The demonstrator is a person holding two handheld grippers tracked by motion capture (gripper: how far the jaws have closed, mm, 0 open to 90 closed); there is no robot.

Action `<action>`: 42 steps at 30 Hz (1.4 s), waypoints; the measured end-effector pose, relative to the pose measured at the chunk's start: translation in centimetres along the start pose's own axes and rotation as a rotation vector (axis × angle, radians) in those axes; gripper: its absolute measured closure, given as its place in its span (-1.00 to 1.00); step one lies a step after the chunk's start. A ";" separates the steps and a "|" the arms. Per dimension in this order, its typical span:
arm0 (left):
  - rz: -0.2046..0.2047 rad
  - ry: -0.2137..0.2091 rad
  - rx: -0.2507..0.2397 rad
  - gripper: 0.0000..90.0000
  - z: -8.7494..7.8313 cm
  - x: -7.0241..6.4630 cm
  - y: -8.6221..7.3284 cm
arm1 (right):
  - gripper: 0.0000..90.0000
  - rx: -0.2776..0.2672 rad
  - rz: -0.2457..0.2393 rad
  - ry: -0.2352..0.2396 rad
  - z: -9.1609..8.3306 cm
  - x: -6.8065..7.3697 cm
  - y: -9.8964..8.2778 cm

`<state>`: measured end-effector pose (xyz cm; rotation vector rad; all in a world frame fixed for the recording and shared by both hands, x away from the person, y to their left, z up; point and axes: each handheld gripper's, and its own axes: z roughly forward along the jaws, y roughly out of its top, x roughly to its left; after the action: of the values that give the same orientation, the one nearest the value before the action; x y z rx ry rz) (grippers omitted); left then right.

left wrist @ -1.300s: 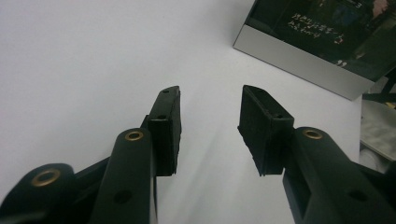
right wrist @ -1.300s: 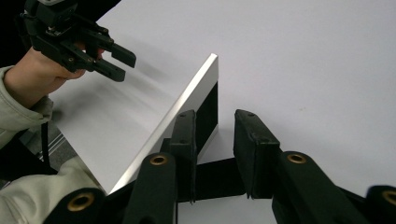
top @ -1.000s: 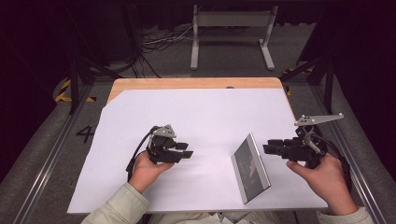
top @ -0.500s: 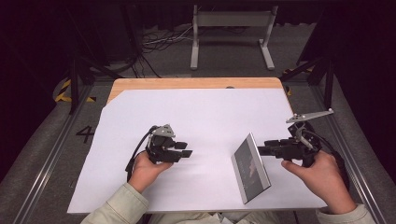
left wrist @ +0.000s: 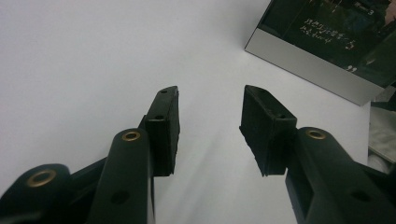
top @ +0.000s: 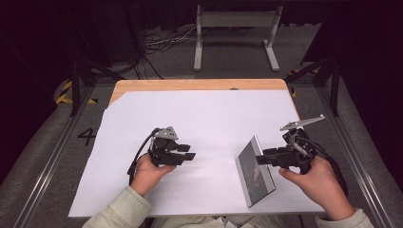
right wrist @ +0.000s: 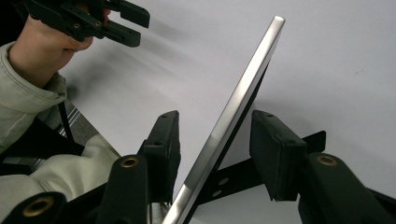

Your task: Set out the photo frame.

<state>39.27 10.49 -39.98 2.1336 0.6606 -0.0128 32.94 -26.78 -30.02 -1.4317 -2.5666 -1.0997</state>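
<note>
We see a silver-framed panel (top: 255,172) standing on its edge on the white sheet (top: 209,114) that covers the worktop (top: 199,85), tilted, at the right side near the person's edge. In the right gripper view, the panel (right wrist: 233,116) passes between the 2 jaws of the right gripper (top: 262,158). These jaws have just been opening, and now there is a gap on both sides, so the pads do not press the panel. The left gripper (top: 187,152) rests on the sheet well apart from the panel, to its left. Its jaws are wide, with only the white sheet between them.
</note>
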 end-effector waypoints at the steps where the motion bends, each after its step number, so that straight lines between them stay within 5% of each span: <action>1: 0.000 0.000 0.000 0.28 0.0 0.0 0.0 | 0.18 0.006 0.002 0.001 0.1 0.0 0.0; 17: 0.002 0.004 -0.003 0.27 0.0 0.1 0.0 | 0.34 0.055 -0.026 -0.043 1.3 0.6 0.0; 42: 0.004 0.009 0.006 0.26 0.1 0.2 -0.1 | 0.59 0.052 -0.066 -0.118 1.1 1.3 0.4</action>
<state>39.42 10.50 -40.17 2.1421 0.6621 -0.0032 32.79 -25.00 -30.23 -1.4529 -2.7197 -0.9758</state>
